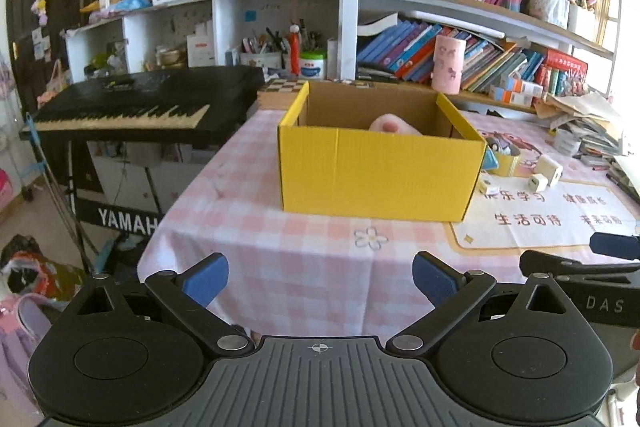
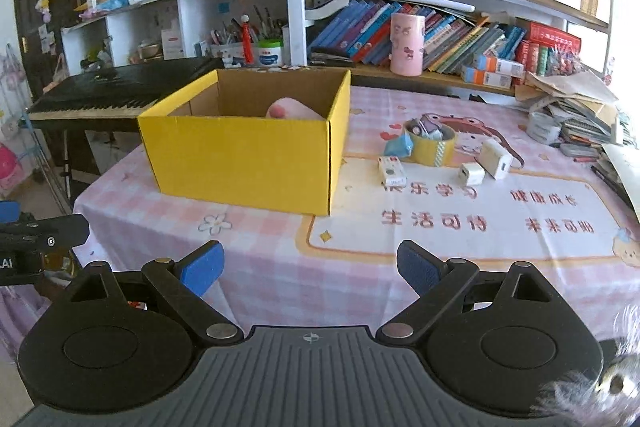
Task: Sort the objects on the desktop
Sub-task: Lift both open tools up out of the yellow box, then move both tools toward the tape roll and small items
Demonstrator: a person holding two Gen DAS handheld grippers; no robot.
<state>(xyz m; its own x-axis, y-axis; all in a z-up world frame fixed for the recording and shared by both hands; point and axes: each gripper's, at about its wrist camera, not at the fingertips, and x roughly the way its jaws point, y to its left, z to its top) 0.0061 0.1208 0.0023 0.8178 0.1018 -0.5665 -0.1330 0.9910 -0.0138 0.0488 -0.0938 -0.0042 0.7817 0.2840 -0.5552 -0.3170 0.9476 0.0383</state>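
Your left gripper (image 1: pixel 320 279) hung over the near edge of the bench (image 1: pixel 304 267), its jaws spread wide with nothing between the blue pads (image 1: pixel 208 277) but checked cloth. Your right gripper (image 2: pixel 309 267) stood likewise: jaws wide, empty, touching nothing, over the near part of the printed mat (image 2: pixel 460 239).

The yellow box (image 2: pixel 244 163) sat ahead of both, open-topped and upright. It lay straight ahead of the left jaws and ahead and to the left of the right jaws, well apart from each. A pink soft object (image 2: pixel 292 109) showed inside it, near the far wall; what it was you could not tell.

Right of the box, on the mat, lay the loose items: a small white rectangular item (image 2: pixel 392 171), a small white cube adapter (image 2: pixel 472 174) and a larger white charger (image 2: pixel 495 154) just beside it. Beyond these stood a yellow tape roll (image 2: pixel 430 147) with small things inside its ring and a blue crumpled object (image 2: pixel 399 146) touching its left side. All were well ahead of the right jaws.

A shelf of books (image 2: pixel 400 35) ran behind the bench.
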